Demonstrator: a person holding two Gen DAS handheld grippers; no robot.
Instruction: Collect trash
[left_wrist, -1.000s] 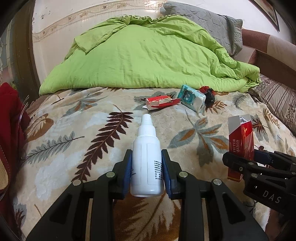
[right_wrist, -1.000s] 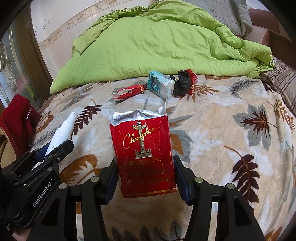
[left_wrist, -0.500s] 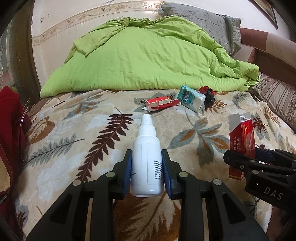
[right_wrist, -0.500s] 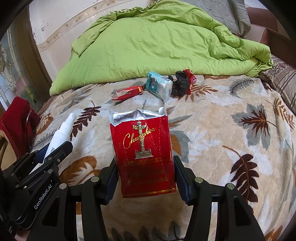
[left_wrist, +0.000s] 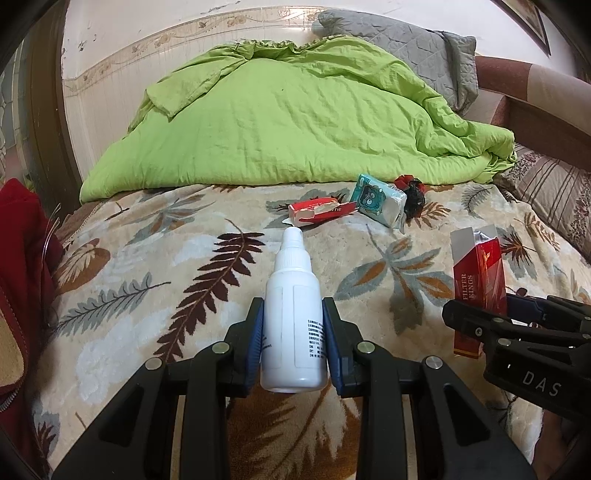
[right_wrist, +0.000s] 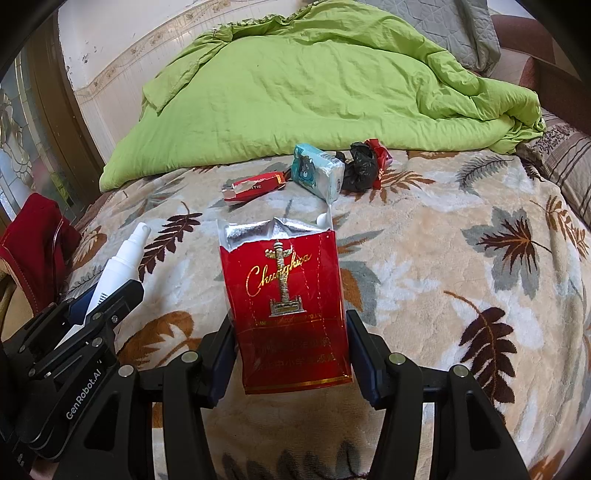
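Note:
My left gripper (left_wrist: 293, 332) is shut on a white plastic bottle (left_wrist: 293, 317), held above the leaf-patterned bed cover. The bottle also shows in the right wrist view (right_wrist: 118, 262). My right gripper (right_wrist: 290, 354) is shut on a red cigarette pack (right_wrist: 286, 314) with torn foil at the top; it also shows in the left wrist view (left_wrist: 478, 288). Farther up the bed lie a flattened red-and-white box (left_wrist: 319, 212), a teal tissue pack (left_wrist: 380, 199) and a crumpled black-and-red wrapper (left_wrist: 412, 190). They also show in the right wrist view: the box (right_wrist: 255, 186), the tissue pack (right_wrist: 317, 173), the wrapper (right_wrist: 364, 166).
A bunched green quilt (left_wrist: 288, 118) covers the head of the bed, with a grey pillow (left_wrist: 406, 55) behind it. A red garment (left_wrist: 22, 258) lies at the left edge. A striped pillow (left_wrist: 550, 192) lies at the right.
Both grippers have drawn back a little from the bed and risen slightly, each still holding its item. The trash on the bed has not moved.

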